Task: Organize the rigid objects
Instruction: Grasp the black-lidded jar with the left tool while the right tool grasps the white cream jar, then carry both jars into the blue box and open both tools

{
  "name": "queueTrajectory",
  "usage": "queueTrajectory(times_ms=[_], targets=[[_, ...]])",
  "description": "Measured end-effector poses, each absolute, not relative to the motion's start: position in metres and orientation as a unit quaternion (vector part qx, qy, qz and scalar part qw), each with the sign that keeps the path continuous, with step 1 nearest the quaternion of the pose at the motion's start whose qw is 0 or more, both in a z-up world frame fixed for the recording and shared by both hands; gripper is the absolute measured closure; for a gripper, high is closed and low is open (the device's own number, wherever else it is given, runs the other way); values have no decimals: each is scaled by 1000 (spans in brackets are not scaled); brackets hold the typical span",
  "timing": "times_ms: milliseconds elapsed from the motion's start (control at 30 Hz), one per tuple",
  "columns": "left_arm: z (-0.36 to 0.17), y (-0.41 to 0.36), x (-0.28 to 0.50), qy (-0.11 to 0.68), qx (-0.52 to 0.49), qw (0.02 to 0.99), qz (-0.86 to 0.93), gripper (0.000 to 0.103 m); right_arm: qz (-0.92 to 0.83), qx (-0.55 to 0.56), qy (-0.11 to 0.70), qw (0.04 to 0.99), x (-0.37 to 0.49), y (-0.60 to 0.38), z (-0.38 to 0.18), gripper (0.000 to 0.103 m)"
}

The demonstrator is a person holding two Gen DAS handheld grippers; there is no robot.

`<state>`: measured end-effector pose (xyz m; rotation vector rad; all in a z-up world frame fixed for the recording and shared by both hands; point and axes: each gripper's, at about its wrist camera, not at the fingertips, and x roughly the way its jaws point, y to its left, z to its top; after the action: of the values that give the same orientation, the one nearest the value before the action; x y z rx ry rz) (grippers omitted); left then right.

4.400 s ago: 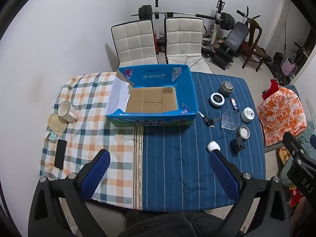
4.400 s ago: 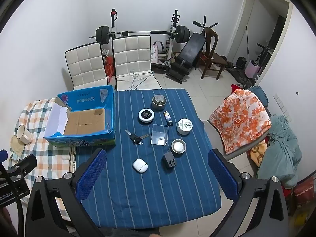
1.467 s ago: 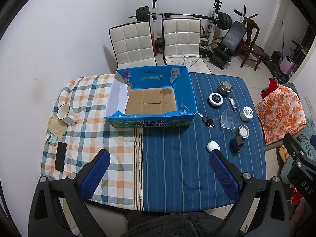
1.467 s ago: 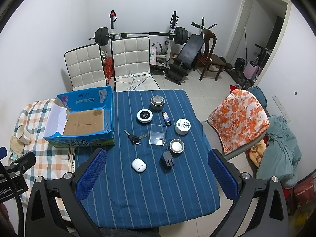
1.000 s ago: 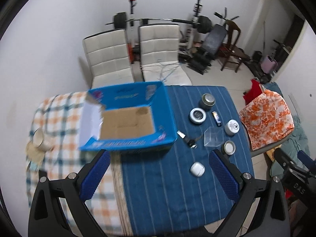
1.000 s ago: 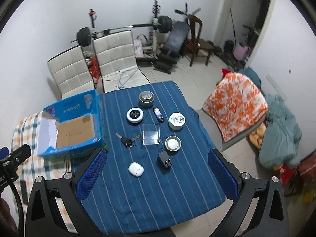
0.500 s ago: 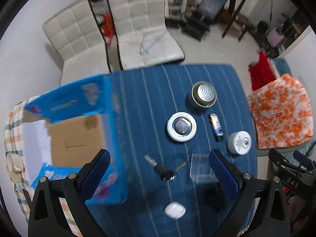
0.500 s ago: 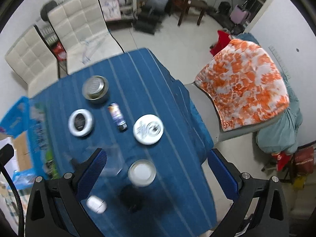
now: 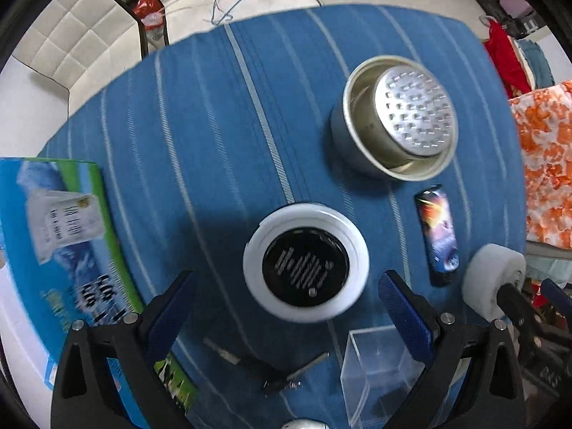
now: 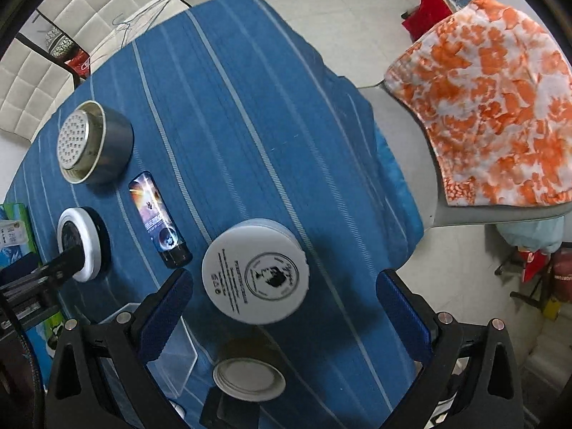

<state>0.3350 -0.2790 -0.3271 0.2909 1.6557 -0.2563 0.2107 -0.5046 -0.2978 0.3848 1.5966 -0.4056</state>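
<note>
My left gripper (image 9: 286,307) is open, its blue pads on either side of a white round jar with a black lid (image 9: 305,262) on the blue striped cloth. My right gripper (image 10: 286,307) is open around a white round tub with a printed lid (image 10: 255,270). A metal cup with a perforated insert (image 9: 400,125) stands behind, and a dark lighter (image 9: 438,234) lies between the two jars. The blue cardboard box (image 9: 43,236) is at the left. The tub shows at the right edge of the left wrist view (image 9: 493,286).
A clear plastic box (image 9: 379,368) and keys (image 9: 271,371) lie near the left gripper. A small round tin (image 10: 248,379) and a black adapter (image 10: 232,411) lie under the right gripper. A chair with an orange floral cloth (image 10: 493,107) stands off the table's right edge.
Both grippers have dropped from high above the table to close over the objects. The left now straddles the black-lidded jar and the right straddles the white tub.
</note>
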Motion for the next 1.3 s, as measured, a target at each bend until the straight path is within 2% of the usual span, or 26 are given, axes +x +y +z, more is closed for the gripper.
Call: queueTrajectory(times_ms=[500,567,600,667,700,733,833,1033,1300], targets=[[-366,-268,330,748,122,640,-125,1,-173,198,727,634,221,-502,-334,2],[-365,-265,329,745,121,644,-125,4,-169,213,728,629,220,-501,-339,7],[-360,-263,330,743,119,647,-124,8,-167,220,729,627,220,-501,-341,9],[-360,-265,332,738,115,653,-125,17,-164,230,732,621,219,-500,-344,19],[-357,-265,334,735,116,656,-125,26,-164,231,733,618,219,-500,-346,20],[-353,-263,335,732,116,660,-125,29,-167,228,733,619,219,-499,-346,21],[-345,-262,335,732,112,660,-127,29,-179,216,732,621,219,-499,-344,31],[-341,-259,331,719,121,672,-130,30,-177,205,729,629,220,-495,-342,32],[-311,-267,313,694,147,691,-137,30,-180,181,721,644,217,-484,-333,32]])
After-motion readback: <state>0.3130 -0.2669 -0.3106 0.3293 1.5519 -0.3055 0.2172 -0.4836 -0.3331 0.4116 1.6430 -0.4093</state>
